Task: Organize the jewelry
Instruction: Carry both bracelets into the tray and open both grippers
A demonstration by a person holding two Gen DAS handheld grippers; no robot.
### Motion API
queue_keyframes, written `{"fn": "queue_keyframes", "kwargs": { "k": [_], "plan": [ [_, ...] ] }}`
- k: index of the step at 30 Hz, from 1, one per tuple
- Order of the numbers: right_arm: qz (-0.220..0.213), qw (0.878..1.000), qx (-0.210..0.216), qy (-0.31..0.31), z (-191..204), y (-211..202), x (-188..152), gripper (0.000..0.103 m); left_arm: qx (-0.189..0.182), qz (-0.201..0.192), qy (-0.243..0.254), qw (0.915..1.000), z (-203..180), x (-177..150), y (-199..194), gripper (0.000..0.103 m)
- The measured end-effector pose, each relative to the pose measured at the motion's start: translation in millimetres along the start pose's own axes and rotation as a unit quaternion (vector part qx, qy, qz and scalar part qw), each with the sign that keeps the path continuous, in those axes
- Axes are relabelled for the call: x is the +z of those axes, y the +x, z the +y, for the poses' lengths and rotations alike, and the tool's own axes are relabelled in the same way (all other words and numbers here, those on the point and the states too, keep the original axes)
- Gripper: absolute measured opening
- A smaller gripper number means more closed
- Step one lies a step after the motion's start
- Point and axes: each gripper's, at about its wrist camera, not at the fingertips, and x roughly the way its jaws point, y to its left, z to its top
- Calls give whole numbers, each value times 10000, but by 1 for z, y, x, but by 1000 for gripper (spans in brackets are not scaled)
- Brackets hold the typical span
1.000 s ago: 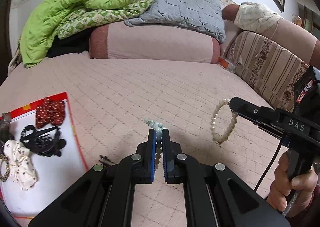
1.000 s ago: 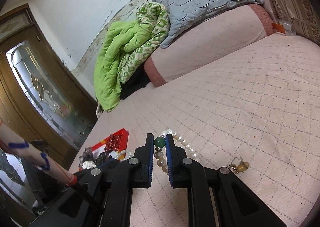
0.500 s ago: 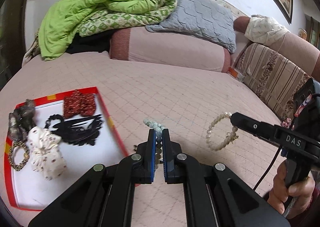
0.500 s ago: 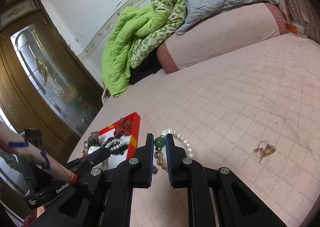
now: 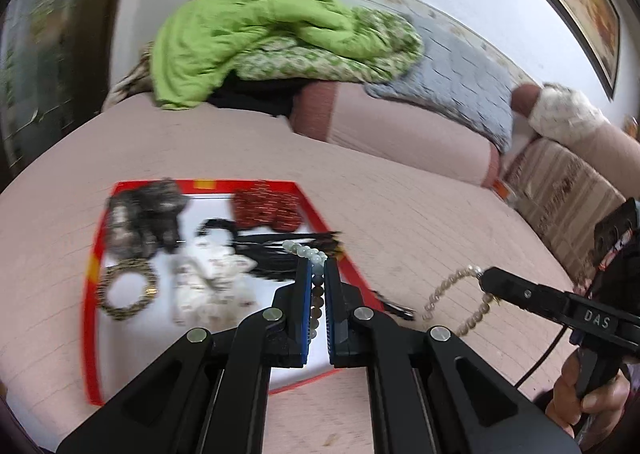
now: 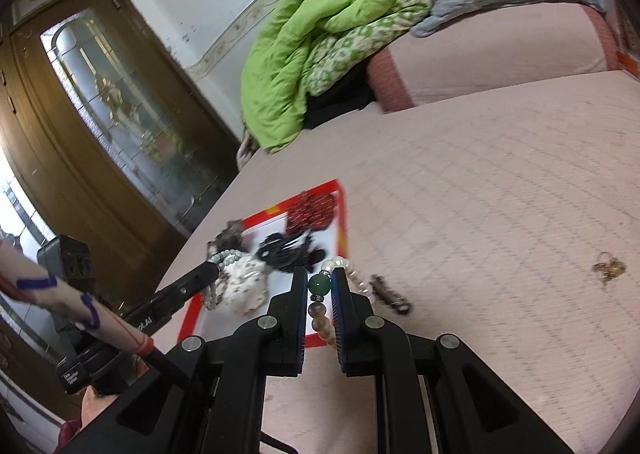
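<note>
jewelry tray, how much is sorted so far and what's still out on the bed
Done: the red-rimmed tray already holds a gold chain bracelet, a white scrunchie, a black hair claw clip and a red beaded piece.

In hand: the left claw grips a pale green bead bracelet; the right claw grips a pearl bracelet.

Left: a small gold piece and a dark clip lie on the bedspread.

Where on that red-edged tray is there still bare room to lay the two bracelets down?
The red-edged tray is bare along its near white part, below the white scrunchie and gold bangle. Its far half is crowded: red bead piece, black hair claw, dark scrunchie. The pink bedspread right of the tray is open up to the gold trinket.
</note>
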Motion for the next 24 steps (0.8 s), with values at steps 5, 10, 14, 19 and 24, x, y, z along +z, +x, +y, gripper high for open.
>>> {"fn": "queue_keyframes", "kwargs": {
  "k": [5, 10, 14, 19, 24],
  "plan": [
    [183, 9995, 173, -206, 30, 20, -2, 13, 178, -35, -296, 9994, 37, -3, -11, 6],
    [350, 9982, 324, -361, 54, 45, -2, 13, 255, 50, -507, 9984, 61, -10, -12, 6],
    [484, 9968, 427, -463, 72, 66, -4, 13, 304, 167, -679, 9971, 75, -14, -7, 6],
    [662, 9952, 511, -512, 88, 93, -7, 13, 379, 328, -784, 9957, 84, -19, 0, 6],
    [824, 9941, 485, -506, 89, 112, -12, 13, 421, 463, -788, 9949, 90, -22, 5, 6]
  ]
}}
